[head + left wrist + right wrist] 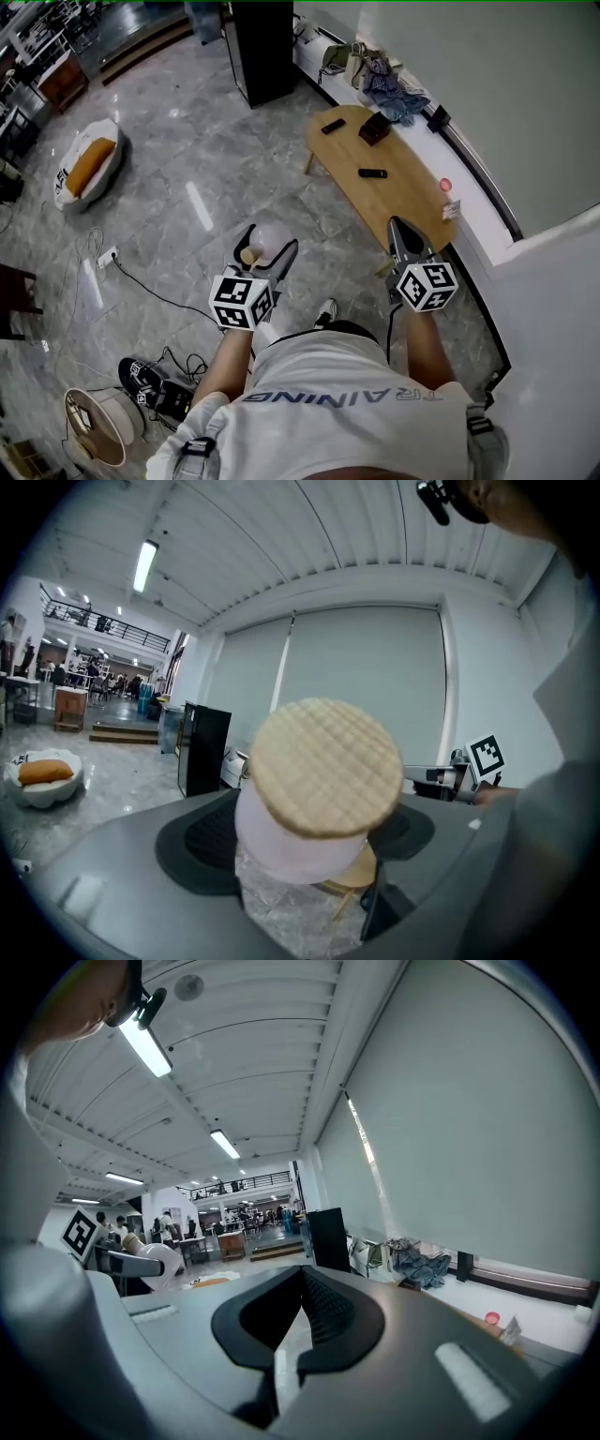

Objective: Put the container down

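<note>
Grey marble floor fills most of the head view, with a pale wooden table at the upper right, beside a white ledge along the wall. A black remote and a small dark box lie on the tabletop, well apart from each other. A white pet bed with an orange cushion sits on the floor at the upper left.

The left gripper, at the lower centre of the head view, is clamped on the container, which hangs in the air over the floor, left of the table and not touching it. In the left gripper view the container sits in the middle of the frame between the dark jaw pads, one pad against each side of it. It is a short round tub with a pale, faintly lilac-white body, tipped so that its lid faces the camera. The lid is a flat tan disc with a woven, grid-like texture, slightly wider than the body behind it.

The right gripper is at the lower right of the head view, over the near end of the table. In its own view the right gripper has its jaws brought together with nothing between them. At the left edge of that view the container shows again, held out sideways in the other gripper.
</note>
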The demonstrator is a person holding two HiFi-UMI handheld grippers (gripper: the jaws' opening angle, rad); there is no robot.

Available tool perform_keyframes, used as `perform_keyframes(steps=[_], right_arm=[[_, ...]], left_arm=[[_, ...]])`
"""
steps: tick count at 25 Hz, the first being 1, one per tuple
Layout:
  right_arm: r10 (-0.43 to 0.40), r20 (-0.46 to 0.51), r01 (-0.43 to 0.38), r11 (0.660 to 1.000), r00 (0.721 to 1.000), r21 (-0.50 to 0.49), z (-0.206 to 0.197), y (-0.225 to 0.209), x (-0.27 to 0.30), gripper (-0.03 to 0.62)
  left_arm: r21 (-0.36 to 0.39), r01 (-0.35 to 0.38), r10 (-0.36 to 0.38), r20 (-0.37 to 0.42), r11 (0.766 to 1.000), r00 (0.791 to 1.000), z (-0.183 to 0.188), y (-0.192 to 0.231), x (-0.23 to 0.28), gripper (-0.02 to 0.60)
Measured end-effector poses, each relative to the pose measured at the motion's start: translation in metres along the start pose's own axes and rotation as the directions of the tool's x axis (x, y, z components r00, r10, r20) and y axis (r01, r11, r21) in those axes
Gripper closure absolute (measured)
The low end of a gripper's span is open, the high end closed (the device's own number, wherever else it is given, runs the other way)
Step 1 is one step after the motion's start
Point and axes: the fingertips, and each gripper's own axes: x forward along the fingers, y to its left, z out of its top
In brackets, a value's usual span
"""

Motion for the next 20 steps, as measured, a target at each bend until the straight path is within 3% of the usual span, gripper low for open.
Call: perform_keyframes(steps=[12,16,20], right_arm=[[-0.097,0.021,0.096,0.994,0.995,0.045,0.027,-0.162,0.065,0.579],[-0.188,0.024,0.185,0.979,0.982,0.083,0.02,-0.2,0.065,0.579],[-0.322,0.011,0.319,0.941,0.947,0.115,0.025,-0.233,0.062,0.579]], left_arm=[[0.026,0.076,-0.075,-0.062,0.997,0.995,0.029,-0.028,0.184,0.186],[0.056,0.17,-0.164,-0.099,0.984,0.982,0.032,-0.042,0.237,0.186],[0.056,0.288,-0.278,-0.15,0.956,0.949,0.045,-0.052,0.292,0.186]])
